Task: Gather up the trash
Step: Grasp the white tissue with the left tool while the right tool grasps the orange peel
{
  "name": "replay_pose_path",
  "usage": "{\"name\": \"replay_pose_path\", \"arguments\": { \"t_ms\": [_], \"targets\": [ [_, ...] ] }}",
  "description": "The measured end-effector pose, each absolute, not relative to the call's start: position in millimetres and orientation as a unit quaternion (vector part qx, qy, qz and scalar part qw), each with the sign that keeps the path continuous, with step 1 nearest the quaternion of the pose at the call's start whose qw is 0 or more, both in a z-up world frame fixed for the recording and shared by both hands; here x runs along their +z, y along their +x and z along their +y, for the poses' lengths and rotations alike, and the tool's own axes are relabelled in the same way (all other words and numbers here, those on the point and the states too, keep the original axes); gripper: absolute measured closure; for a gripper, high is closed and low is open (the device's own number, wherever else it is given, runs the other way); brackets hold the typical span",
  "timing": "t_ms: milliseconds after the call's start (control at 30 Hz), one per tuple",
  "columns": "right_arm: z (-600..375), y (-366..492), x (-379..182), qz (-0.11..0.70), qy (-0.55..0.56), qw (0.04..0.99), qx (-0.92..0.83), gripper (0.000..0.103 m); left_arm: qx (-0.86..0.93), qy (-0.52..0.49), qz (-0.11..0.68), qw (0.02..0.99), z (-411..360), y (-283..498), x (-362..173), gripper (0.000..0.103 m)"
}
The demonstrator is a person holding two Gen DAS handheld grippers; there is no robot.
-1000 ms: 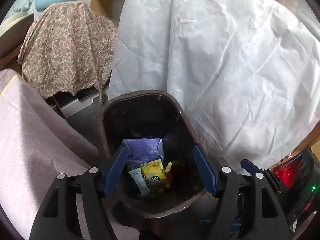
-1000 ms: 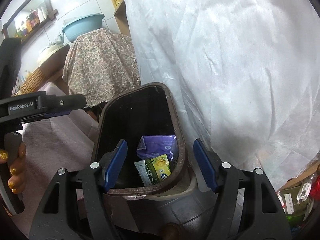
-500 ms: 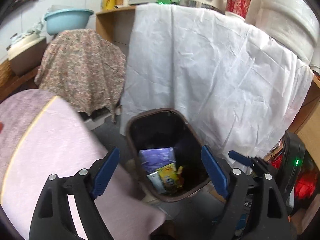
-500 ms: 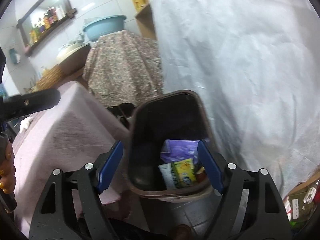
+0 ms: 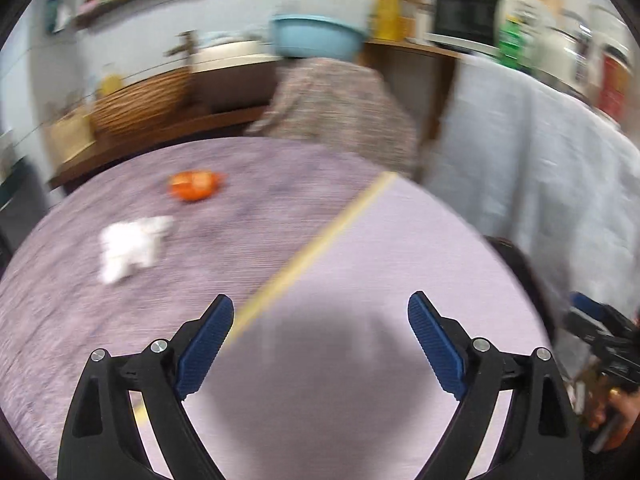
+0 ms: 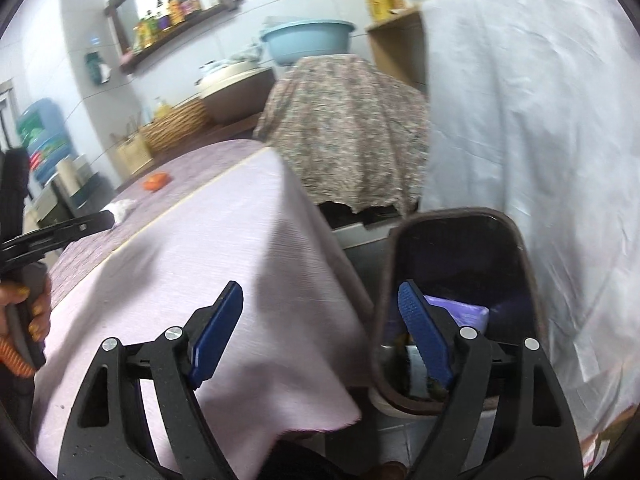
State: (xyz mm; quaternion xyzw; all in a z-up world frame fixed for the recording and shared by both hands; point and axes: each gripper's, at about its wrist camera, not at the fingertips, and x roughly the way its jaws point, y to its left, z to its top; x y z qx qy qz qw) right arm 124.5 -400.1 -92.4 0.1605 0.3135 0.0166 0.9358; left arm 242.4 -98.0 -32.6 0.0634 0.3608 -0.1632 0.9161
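My left gripper over the table, jaws just widened and empty, orange wrapper and white tissue further along the table, my right gripper likewise spread and empty, bin beside the table

bare tablecloth ahead, bin mouth unobstructed

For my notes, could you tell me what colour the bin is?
Dark brown bin, clearest in the right wrist view.

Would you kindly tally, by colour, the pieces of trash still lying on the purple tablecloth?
Orange: 1, the orange wrapper
White: 1, the white crumpled tissue
Total: 2, both lying apart on the purple tablecloth. The view is blurred, so finer detail cannot be told.
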Motion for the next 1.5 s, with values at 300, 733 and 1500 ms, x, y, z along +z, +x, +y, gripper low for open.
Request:
{"name": "replay_pose_path", "arguments": {
  "t_ms": [300, 733, 1500],
  "targets": [
    [-356.0, 133.2, -62.1, 0.306, 0.116, 0.943, 0.060, 0.023, -0.019, 0.001, 0.377, 0.926, 17.8, 314.1, -44.4, 0.017],
    [-308.0, 164.6, -34.7, 0.307, 0.072, 0.941, 0.127, 0.023, -0.040, -0.008, 0.407, 0.913, 11.1, 360.6, -59.9, 0.064],
    [-106.9, 442.9, -36.6, 0.415, 0.018, 0.886, 0.208, 0.023, -0.056, -0.069, 0.346, 0.934, 31.4, 276.4, -19.3, 0.070]
  ]
}}
